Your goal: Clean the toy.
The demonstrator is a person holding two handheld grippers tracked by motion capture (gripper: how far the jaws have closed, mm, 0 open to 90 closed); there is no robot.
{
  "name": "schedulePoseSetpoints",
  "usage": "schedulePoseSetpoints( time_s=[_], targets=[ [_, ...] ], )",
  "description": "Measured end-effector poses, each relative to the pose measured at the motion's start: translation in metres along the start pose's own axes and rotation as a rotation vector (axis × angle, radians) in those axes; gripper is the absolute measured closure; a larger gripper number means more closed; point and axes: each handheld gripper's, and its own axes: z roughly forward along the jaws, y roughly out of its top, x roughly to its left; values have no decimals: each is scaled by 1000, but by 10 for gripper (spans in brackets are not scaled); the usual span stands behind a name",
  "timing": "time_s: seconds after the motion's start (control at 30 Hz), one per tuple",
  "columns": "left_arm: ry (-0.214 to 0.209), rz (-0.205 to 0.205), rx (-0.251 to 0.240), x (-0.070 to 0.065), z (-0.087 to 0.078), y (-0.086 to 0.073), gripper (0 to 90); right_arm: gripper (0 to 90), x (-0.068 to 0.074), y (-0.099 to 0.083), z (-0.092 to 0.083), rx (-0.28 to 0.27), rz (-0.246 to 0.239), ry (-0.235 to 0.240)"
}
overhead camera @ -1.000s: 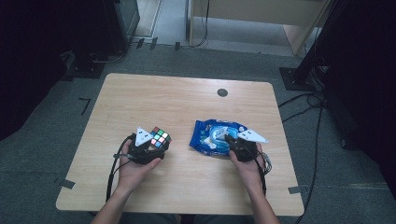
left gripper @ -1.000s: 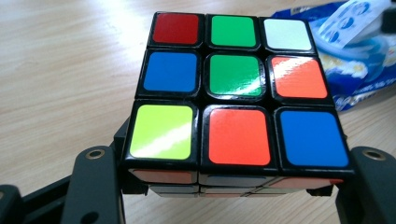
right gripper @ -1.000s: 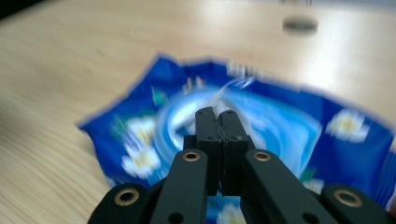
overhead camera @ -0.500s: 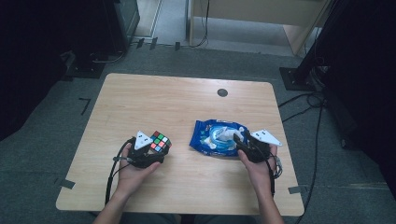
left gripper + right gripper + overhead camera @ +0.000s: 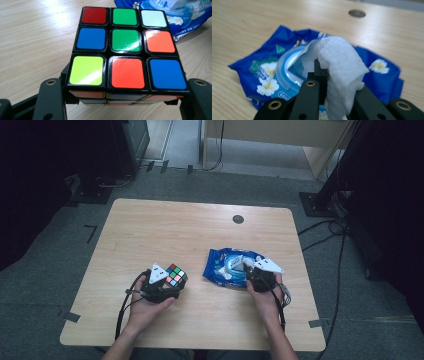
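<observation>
A scrambled puzzle cube (image 5: 175,275) (image 5: 127,53) sits between the jaws of my left gripper (image 5: 167,286) (image 5: 125,92), which is shut on its lower sides at the table's front left. To its right lies a blue wet-wipe pack (image 5: 227,265) (image 5: 264,72) with its round lid open. My right gripper (image 5: 252,272) (image 5: 332,75) is shut on a white wipe (image 5: 339,67) (image 5: 246,263) that hangs over its jaws, just above the pack's opening. The wipe's far end still leads into the opening.
The wooden table (image 5: 165,232) has a round cable hole (image 5: 238,219) (image 5: 357,13) at the back right. Cables (image 5: 345,245) run across the floor on the right. Tape marks (image 5: 71,316) sit at the table's front corners.
My right gripper swung out to the right half a second ago and is back over the pack, now with the wipe in its jaws. The left gripper and cube have barely moved.
</observation>
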Motion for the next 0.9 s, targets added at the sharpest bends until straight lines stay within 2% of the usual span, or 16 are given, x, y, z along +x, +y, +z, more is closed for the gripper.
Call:
schedulePoseSetpoints(
  time_s=[0.23, 0.33, 0.4, 0.5, 0.57, 0.67, 0.77, 0.9],
  targets=[
    [-7, 2, 7, -1, 3, -1, 339, 869, -4, 25, -45, -252, 17, -15],
    [-9, 0, 4, -1, 3, -1, 339, 868, 2, 35, -65, -369, 2, -5],
    [-11, -3, -1, -2, 3, 0, 339, 868, 8, 40, -74, -413, 1, 20],
    [-19, 9, -7, -4, 3, 0, 339, 866, 19, 44, -78, -418, 12, 90],
    [-25, 22, -10, -7, 3, 2, 339, 866, 32, 44, -78, -411, 7, 148],
    [-37, 37, -16, -11, 3, 3, 339, 864, 60, 42, -74, -401, -34, 251],
    [-50, 47, -19, -16, 4, 4, 339, 861, 82, 40, -70, -385, -71, 327],
    [-58, 84, -18, -21, 5, 2, 340, 859, 103, 35, -62, -355, -103, 371]
  ],
)
